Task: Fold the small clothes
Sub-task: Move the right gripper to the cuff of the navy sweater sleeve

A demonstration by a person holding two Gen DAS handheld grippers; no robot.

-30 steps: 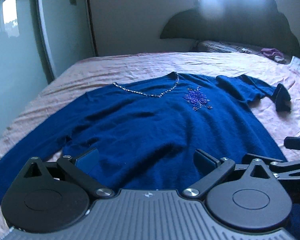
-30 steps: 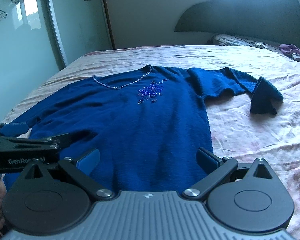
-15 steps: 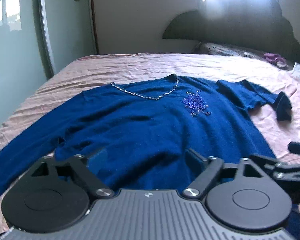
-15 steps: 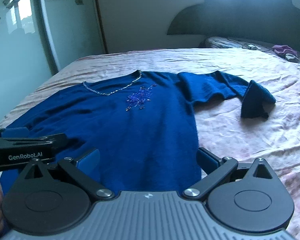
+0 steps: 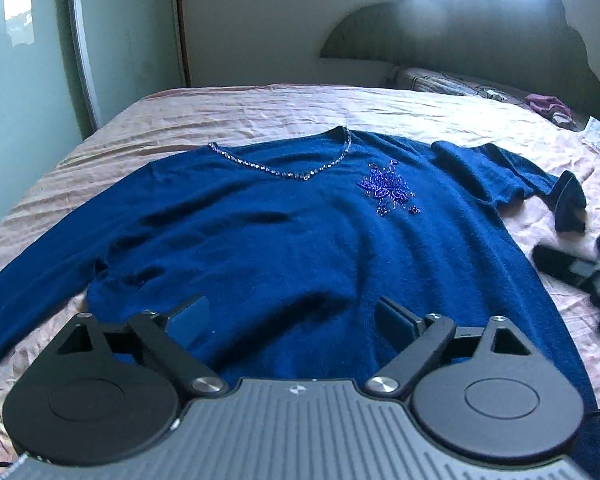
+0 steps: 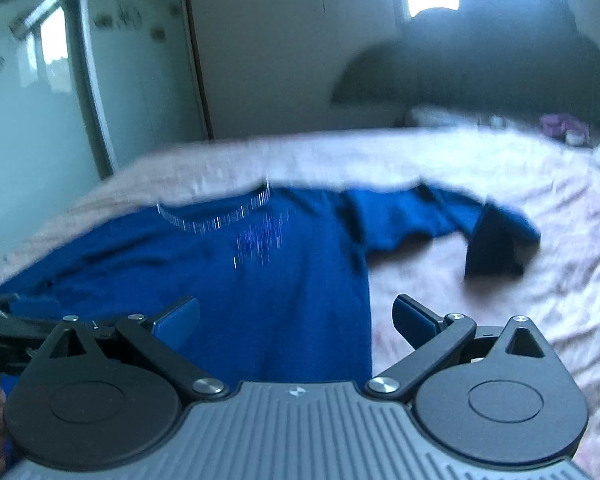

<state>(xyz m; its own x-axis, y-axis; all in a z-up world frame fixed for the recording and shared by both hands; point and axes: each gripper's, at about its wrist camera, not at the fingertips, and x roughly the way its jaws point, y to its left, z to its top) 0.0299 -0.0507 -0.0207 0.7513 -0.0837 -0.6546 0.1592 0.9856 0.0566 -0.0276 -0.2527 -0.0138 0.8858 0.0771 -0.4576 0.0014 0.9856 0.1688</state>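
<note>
A blue long-sleeved sweater (image 5: 284, 240) with a beaded neckline and a bead flower lies flat, front up, on the pink bed sheet (image 5: 260, 108). Its left sleeve stretches out to the left; its right sleeve (image 5: 500, 176) is bent, with the cuff standing up. My left gripper (image 5: 292, 316) is open and empty over the sweater's hem. My right gripper (image 6: 296, 320) is open and empty over the hem's right edge; the sweater (image 6: 260, 280) is motion-blurred in that view. The right gripper also shows at the right edge of the left wrist view (image 5: 580, 268).
A dark headboard (image 5: 480, 40) and a pillow with a purple cloth (image 5: 548, 104) are at the back right. A mirrored wardrobe door (image 5: 28, 60) stands on the left. The pink sheet (image 6: 500, 312) lies bare to the right of the sweater.
Both grippers have risen and pulled back a little from the hem. The right gripper is swinging, so its view is now blurred. Both stay open.
</note>
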